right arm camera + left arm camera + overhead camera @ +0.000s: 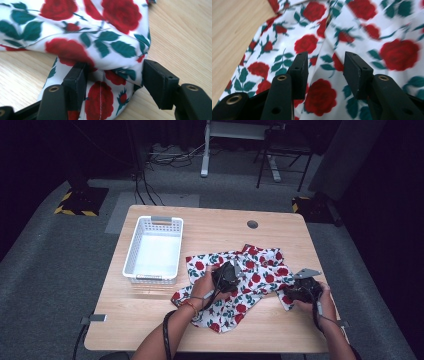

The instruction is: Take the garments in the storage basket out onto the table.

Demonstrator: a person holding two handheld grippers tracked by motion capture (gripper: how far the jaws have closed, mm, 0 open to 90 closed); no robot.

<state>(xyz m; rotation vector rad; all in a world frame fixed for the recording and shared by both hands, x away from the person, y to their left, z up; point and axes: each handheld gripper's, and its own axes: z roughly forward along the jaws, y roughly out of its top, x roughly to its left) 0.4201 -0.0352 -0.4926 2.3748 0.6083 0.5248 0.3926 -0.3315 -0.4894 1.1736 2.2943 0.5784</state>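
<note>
lying crumpled on pale wood-grain table [150,307]: thin rose-print cloth [250,270]. left gripper [325,72] gaping over flat folds; right gripper [112,82] gaping, straddling bunched hem. white slatted basket [131,255] sitting alongside.

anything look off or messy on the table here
Only the rose-print cloth: it lies crumpled and bunched near the table's front edge instead of flat. The white basket sits square. No spill or damage shows.

A white cloth [245,280] printed with red roses and green leaves is lying crumpled on the table's near right part. Its folds are bunching unevenly.
</note>
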